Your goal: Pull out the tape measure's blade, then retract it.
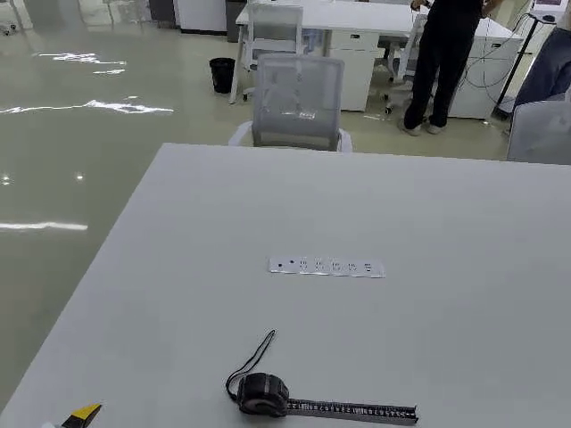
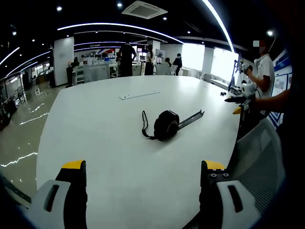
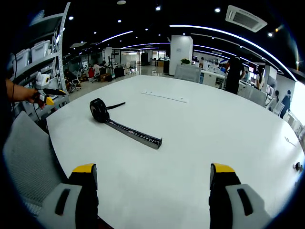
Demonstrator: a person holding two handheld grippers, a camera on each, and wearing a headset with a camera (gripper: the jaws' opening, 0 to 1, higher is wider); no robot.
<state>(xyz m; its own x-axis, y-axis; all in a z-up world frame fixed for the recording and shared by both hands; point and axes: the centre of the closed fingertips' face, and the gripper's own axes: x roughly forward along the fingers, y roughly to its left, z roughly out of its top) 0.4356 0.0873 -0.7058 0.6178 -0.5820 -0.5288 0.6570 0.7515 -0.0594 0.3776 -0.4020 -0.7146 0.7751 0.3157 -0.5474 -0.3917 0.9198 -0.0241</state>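
— What do we see around the white table (image 1: 446,205)?
— Near its middle we see a flat white power strip (image 1: 326,267) lying on the top. Behind the far edge stands a grey mesh chair (image 1: 297,100), close to the table.
— And further away?
— We see a glossy floor (image 1: 80,152) with light reflections, a black bin (image 1: 222,74) near a white desk (image 1: 357,16), and a person in dark clothes (image 1: 442,62) standing by that desk. On the ceiling we notice an air-conditioning unit (image 2: 144,9) and long light strips (image 2: 119,26). At one side there are shelves (image 3: 35,64) with white boxes (image 3: 39,49).
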